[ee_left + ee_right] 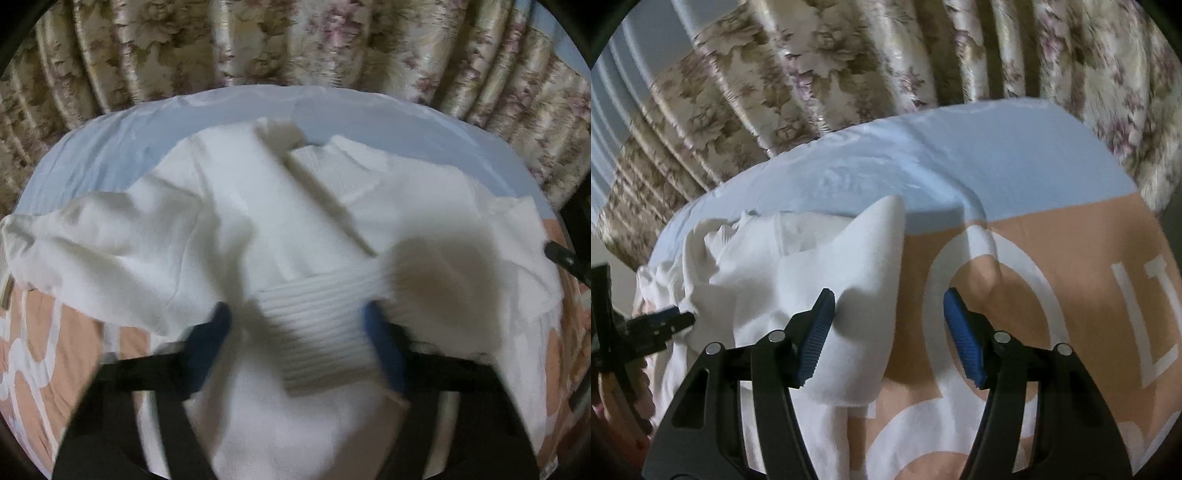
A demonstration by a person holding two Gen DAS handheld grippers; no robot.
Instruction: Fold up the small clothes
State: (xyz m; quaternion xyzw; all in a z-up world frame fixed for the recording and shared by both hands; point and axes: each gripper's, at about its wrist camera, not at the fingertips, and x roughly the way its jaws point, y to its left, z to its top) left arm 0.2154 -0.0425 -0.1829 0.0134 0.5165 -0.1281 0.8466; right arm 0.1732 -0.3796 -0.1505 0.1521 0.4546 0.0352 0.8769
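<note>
- Blue-padded black left gripper (297, 332) sits lowest in the left wrist view, jaws spread wide; a ribbed cuff or hem band of one white knitted garment (258, 229) lies between the pads. Motion blur hides whether either pad touches the band.
- Blue-padded black right gripper (889, 332) has its jaws wide apart, gripping nothing. Its left pad (816, 339) rests against a raised fold of the white garment (849, 295); its right pad hangs over the bedcover.
- Count: one garment, two grippers, one bed, one curtain.
- Garment lies rumpled and spread on a peach bedcover with white rings and letters (1071, 258), partly over a pale blue sheet (960, 147) at the far side of the bed.
- Beige floral pleated curtain (295, 40) hangs behind the bed.
- Left wrist view is smeared; a brownish shadow patch darkens the cloth at right. The other gripper shows only as a dark tip at each view's edge.
- Garment's near edge is cut off behind the gripper bodies.
</note>
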